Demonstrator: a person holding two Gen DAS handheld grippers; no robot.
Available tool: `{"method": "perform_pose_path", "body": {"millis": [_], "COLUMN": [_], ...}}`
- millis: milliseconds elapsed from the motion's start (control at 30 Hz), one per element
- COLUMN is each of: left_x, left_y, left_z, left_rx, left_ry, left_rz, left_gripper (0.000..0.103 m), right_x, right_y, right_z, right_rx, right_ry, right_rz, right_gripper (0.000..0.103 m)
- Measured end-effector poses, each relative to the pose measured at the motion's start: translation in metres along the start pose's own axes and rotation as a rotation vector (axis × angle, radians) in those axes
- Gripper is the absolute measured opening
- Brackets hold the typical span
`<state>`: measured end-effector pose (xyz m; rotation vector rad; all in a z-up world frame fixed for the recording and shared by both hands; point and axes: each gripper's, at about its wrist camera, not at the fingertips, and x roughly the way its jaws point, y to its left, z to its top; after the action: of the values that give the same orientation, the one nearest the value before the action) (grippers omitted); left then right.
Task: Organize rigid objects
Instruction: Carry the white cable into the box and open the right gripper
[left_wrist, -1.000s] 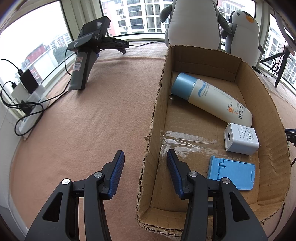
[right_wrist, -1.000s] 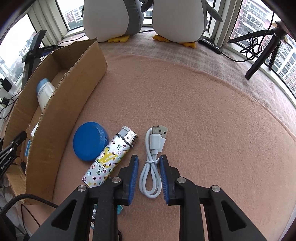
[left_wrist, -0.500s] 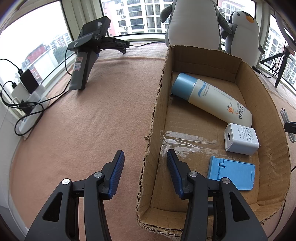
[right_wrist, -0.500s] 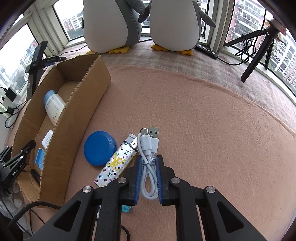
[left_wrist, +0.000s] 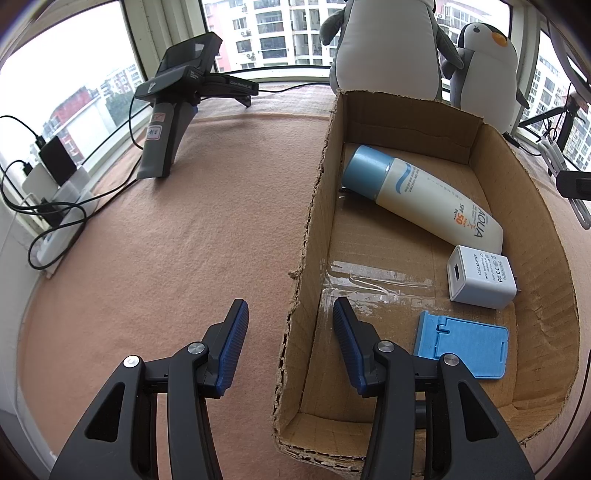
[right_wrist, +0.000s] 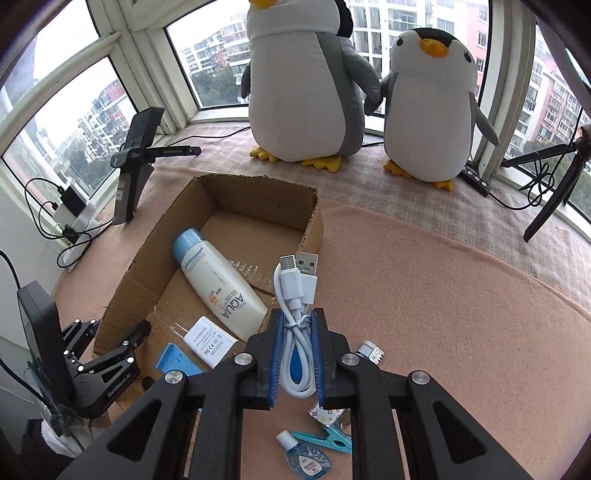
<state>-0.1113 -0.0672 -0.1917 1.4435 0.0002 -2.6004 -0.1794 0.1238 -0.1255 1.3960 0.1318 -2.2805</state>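
At the far left a black handheld device with a screen (left_wrist: 173, 110) stands on the pink felt tabletop (left_wrist: 184, 240), and the small print "GenRobot.AI" is on its arm. The left gripper (left_wrist: 290, 343) has its blue-padded fingers on both sides of the left wall of the open brown cardboard box (left_wrist: 314, 229), closed as far as they go there, though no pad clearly presses the wall. Inside the box lie a cream plastic bottle with a light blue cap (left_wrist: 417, 194), printed "AQUA" and "SPF 50", a white square charger plug (left_wrist: 480, 277) with tiny grey text that I cannot read, and a flat blue plastic stand (left_wrist: 461, 347). The right gripper (right_wrist: 297, 354) is closed tightly on a coiled white USB cable (right_wrist: 297, 295), held in the air above the right edge of the box, its two plugs pointing away. Behind stand two grey-and-white plush penguins (right_wrist: 306, 81).
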Motion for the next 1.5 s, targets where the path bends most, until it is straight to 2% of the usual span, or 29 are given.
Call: {"method": "perform_pose_path", "body": {"millis": [467,1133,1233,1300,1500], "left_x": [0.0,0.0,0.0,0.0,0.0], "left_y": [0.0,-0.001,0.0,0.0,0.0], "left_z": [0.0,0.0,0.0,0.0,0.0], "left_rx": [-0.001,-0.002,-0.002,-0.002,-0.002], "left_ry": [0.0,0.0,-0.001,0.0,-0.001], "left_rz": [-0.001,-0.003,-0.003,-0.003,-0.003], "left_gripper": [0.047,0.047,0.047,0.047,0.047], "right_x": [0.035,0.055,0.052,0.048,0.035], "right_y": [0.04,0.041,0.041,0.04,0.032], "right_z": [0.029,0.042,0.042,0.043,0.042], "right_rx": [-0.075,-0.083,-0.083,-0.075,-0.06], "right_ry": [0.002,0.029,0.012,-0.001,-0.015], "right_rz": [-0.023,-0.014,-0.021,-0.014,-0.009], "right_gripper": [0.013,0.013,0.017,0.031,0.034]}}
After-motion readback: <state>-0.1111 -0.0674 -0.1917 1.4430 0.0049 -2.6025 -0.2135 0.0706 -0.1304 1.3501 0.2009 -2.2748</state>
